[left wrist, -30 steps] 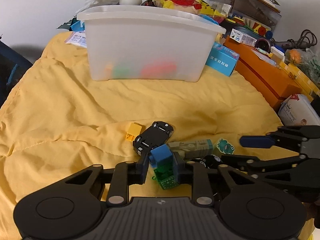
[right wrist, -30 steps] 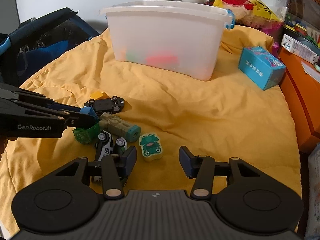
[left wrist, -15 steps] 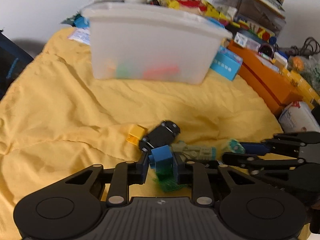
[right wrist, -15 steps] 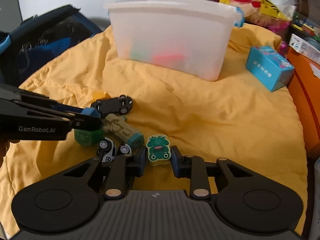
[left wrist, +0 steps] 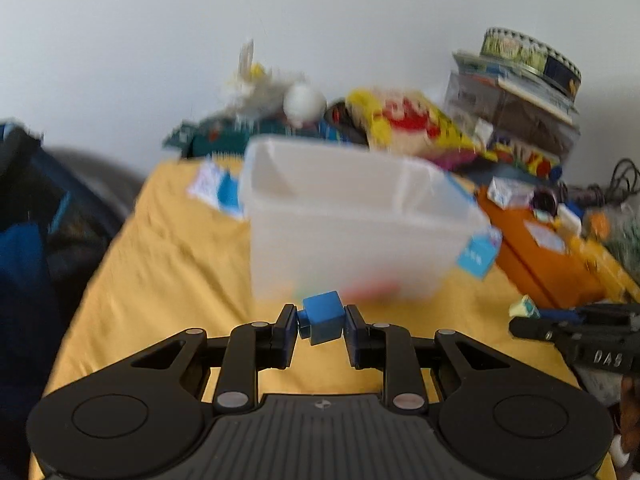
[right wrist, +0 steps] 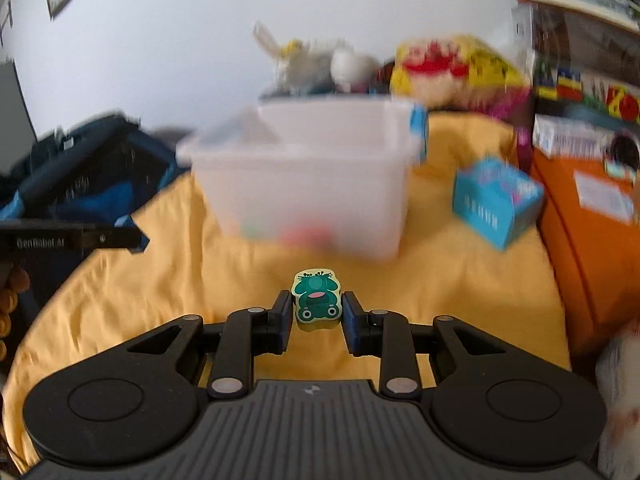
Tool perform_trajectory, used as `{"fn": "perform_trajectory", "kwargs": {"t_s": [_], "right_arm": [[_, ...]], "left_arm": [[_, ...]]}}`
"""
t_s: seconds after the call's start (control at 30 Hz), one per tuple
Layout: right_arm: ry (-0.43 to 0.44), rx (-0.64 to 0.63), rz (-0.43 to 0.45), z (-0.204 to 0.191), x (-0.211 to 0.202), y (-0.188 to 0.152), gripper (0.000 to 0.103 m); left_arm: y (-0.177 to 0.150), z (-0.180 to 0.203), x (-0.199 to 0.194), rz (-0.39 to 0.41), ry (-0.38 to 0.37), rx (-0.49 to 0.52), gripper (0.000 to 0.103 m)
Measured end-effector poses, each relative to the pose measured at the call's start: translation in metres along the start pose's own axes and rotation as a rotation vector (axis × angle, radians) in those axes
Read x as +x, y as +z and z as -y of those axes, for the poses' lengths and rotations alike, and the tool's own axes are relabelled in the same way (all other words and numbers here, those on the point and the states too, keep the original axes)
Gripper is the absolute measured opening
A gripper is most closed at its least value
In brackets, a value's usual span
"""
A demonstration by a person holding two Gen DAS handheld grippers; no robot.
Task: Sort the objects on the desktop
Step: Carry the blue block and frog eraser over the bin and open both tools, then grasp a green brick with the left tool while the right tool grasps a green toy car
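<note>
The left gripper (left wrist: 322, 322) is clamped on a blue toy brick (left wrist: 323, 322), its 2 fingers pressing the brick's sides, and the brick sits tilted between them, raised above the yellow cloth (left wrist: 168, 272). The right gripper (right wrist: 316, 306) is clamped on a green frog eraser (right wrist: 316, 298), which stands upright between the 2 pads with its printed face toward the camera, also clear of the cloth. Straight ahead of both tools stands a translucent white storage bin (left wrist: 352, 232), open at the top, resting on the cloth; blurred red and green shapes show through its lower wall, too soft to name. In the left wrist view the right gripper enters from the right edge with a pale edge of the eraser at its tip. In the right wrist view the left gripper (right wrist: 136, 238) reaches in from the left edge, level with the bin's base. Just right of the bin lies a light blue carton (right wrist: 496, 200), tilted on the cloth, and beyond it an orange box (right wrist: 592, 240). Behind the bin a yellow and red snack bag (right wrist: 452, 72) and a white plastic bag (right wrist: 304, 60) sit against the wall. A dark blue bag (right wrist: 88, 176) lies left of the cloth. Both views are motion-blurred.
</note>
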State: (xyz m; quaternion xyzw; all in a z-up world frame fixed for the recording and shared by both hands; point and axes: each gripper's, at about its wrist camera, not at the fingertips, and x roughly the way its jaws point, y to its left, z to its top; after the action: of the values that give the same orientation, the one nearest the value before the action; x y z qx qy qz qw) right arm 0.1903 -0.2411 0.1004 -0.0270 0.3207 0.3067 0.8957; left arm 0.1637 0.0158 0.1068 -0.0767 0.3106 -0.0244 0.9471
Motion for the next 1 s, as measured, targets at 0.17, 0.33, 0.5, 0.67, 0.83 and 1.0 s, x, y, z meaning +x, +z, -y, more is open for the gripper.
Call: {"fn": "perform_trajectory", "kwargs": {"t_s": [0.17, 0.33, 0.5, 0.67, 0.83, 1.0], "right_arm": [[-0.006, 0.013, 0.057, 0.009, 0.014, 0.058, 0.029], [-0.019, 0.042, 0.023, 0.019, 0.04, 0.108, 0.029], [-0.051, 0.013, -0.022, 0.022, 0.072, 0.128, 0.029], [-0.091, 0.025, -0.079, 0.03, 0.097, 0.133, 0.032], [-0.105, 0.017, -0.064, 0.029, 0.097, 0.13, 0.058], [-0.047, -0.006, -0.02, 0.019, 0.068, 0.113, 0.058]], "left_arm": [[0.056, -0.005, 0.016, 0.047, 0.018, 0.027, 0.028], [0.103, -0.002, 0.041, 0.062, 0.021, 0.032, 0.028], [0.13, 0.006, 0.069, 0.039, 0.019, 0.048, 0.028], [0.142, 0.012, 0.095, 0.003, 0.029, 0.073, 0.045], [0.136, 0.01, 0.1, -0.002, 0.09, 0.089, 0.064], [0.104, -0.003, 0.073, 0.026, 0.07, 0.08, 0.064]]}}
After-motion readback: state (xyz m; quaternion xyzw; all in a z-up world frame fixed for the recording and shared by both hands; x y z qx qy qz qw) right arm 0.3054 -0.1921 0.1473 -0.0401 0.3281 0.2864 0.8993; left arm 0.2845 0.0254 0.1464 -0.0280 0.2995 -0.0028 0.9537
